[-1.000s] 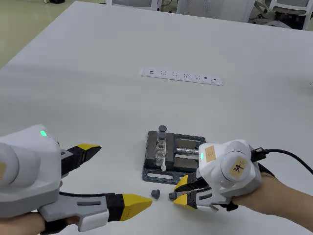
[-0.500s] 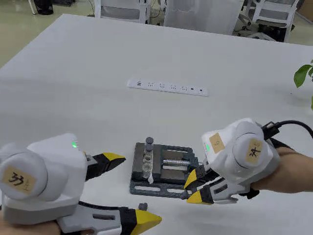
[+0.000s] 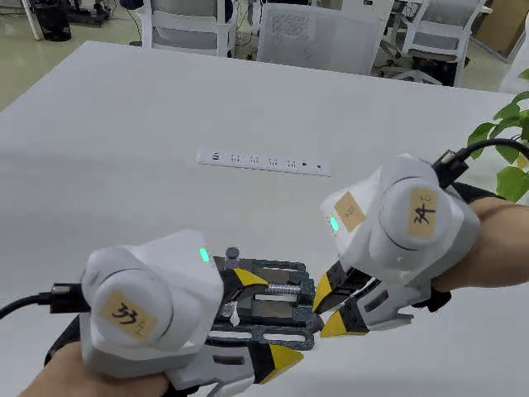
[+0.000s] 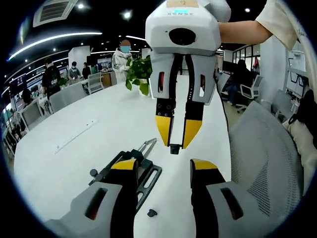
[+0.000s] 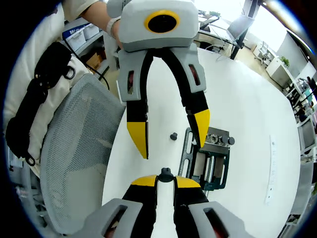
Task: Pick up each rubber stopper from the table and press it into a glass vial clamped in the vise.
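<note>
My right tool is pressed together on a small dark rubber stopper, pinched at the very tips of the yellow jaws and held up off the white surface. In the head view this tool hangs just right of the dark vise. The row of glass vials is clamped between the vise's jaws, and the one at the end wears a dark stopper.

My left tool is spread wide and pinches nothing. It hovers over the near side of the vise, facing the right tool, their tips near each other but apart.

A second loose stopper lies on the surface just beside the vise. A white power strip lies farther back, well apart from the vise.
</note>
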Action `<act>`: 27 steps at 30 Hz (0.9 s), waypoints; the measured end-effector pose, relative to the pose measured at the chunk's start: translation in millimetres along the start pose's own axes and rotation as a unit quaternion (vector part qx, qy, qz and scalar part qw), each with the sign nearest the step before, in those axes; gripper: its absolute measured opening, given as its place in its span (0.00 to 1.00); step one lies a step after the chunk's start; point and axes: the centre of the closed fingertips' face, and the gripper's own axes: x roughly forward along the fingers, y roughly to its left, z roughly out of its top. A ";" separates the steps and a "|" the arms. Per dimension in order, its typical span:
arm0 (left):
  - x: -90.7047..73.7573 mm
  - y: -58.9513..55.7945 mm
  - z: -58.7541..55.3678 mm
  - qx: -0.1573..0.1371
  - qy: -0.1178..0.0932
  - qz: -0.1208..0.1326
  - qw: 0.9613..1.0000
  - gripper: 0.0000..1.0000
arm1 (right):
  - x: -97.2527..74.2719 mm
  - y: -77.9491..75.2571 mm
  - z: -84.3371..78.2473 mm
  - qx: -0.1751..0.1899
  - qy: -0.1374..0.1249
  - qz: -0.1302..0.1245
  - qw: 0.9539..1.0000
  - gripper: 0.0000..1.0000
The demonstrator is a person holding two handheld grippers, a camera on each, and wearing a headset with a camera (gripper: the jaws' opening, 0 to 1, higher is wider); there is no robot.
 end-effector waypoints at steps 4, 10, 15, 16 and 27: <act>5.3 -4.6 -1.2 -0.019 0.011 -0.015 1.000 0.33 | 0.3 0.7 -1.8 -0.018 0.021 0.008 1.000 0.06; 8.3 -13.6 -3.6 -0.028 0.018 -0.042 0.999 0.20 | -0.5 8.9 4.0 -0.034 0.032 0.023 0.999 0.06; 8.7 -19.2 -6.1 -0.029 0.022 -0.049 0.998 0.15 | 1.5 15.5 10.0 -0.048 0.036 0.035 0.998 0.06; 8.6 -20.0 -6.9 -0.029 0.024 -0.051 0.998 0.15 | 1.8 16.4 10.7 -0.051 0.037 0.037 0.997 0.06; 7.3 -28.9 -10.6 -0.034 0.029 -0.066 0.997 0.06 | 3.3 22.3 13.9 -0.072 0.051 0.053 0.995 0.06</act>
